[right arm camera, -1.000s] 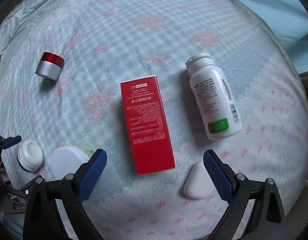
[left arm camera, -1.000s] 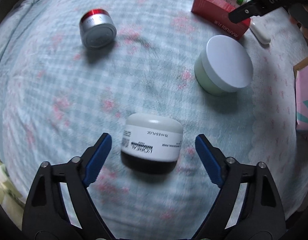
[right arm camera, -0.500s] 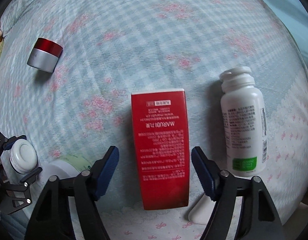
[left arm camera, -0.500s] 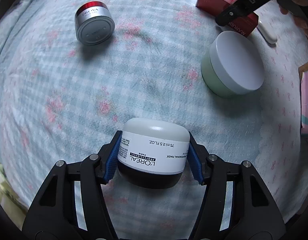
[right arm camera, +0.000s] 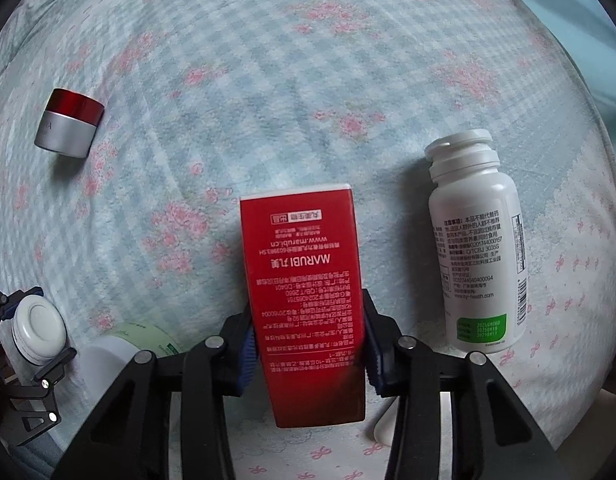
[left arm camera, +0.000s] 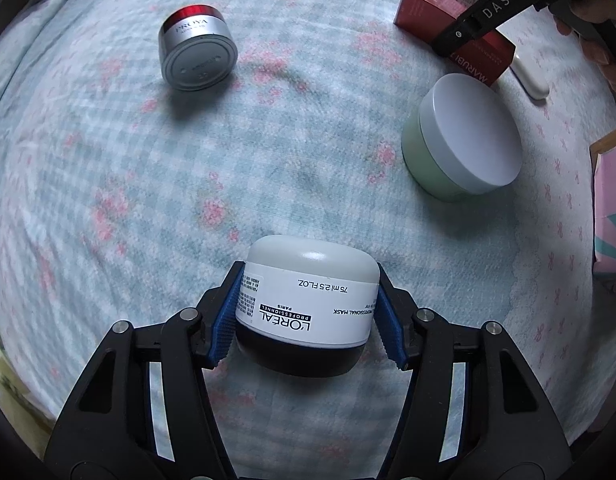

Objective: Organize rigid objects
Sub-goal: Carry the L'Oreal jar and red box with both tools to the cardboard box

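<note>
White jar [left arm camera: 308,308]: lies on its side near the bed's front edge, dark lid toward the camera, clamped between the left gripper [left arm camera: 309,316] fingers, which are closed on its round wall.
Jar risk: the wall is curved and smooth, and the pads bite near its widest line; I judge it can roll or squirt out if lifted fast.
Red box [right arm camera: 308,300]: lies flat on the bed [right arm camera: 308,80], its lower half between the right gripper [right arm camera: 308,344] fingers, which have just been closing and now press on both long sides.
Box risk: thin card may dent, and the grip sits off the middle, so the far end may droop or swing.
White bottle [right arm camera: 477,248]: lies beside the box; a swinging box could knock it rolling.
Green tub [left arm camera: 463,140]: lies between the two grippers; crossing paths could bump it.
Silver jar [left arm camera: 196,54]: on its side, well apart, low risk.
Bed: soft quilt, so things set down may tip.
</note>
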Action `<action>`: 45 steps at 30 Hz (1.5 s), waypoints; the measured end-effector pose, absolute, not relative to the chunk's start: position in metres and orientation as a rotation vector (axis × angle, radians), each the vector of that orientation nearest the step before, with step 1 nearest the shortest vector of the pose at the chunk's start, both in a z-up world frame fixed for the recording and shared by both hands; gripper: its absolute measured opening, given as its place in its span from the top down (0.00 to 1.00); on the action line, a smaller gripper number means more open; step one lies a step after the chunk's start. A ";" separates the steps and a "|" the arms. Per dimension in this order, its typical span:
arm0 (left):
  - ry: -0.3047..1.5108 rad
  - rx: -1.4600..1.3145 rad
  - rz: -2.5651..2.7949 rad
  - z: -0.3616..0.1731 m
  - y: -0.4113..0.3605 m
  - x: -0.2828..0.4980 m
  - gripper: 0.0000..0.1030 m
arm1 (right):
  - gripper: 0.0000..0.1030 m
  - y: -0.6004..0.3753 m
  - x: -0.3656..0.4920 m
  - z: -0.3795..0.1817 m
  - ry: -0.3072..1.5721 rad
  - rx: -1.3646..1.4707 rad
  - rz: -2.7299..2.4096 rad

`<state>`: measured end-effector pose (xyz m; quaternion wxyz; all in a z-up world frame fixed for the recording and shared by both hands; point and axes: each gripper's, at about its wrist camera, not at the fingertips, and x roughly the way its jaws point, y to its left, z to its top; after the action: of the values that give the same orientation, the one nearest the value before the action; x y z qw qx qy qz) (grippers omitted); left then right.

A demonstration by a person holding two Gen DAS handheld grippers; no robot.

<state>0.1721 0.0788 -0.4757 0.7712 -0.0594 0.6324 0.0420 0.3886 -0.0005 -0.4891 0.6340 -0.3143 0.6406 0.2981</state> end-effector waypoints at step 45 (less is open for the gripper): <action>1.025 0.023 -0.218 -0.206 -0.061 0.191 0.45 | 0.63 -0.242 0.209 -0.199 1.237 0.042 0.313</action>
<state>0.1913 -0.0610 -0.2060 0.8659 0.0111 0.4891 -0.1043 0.2090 -0.2419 -0.1989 0.8030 0.0198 0.5775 0.1459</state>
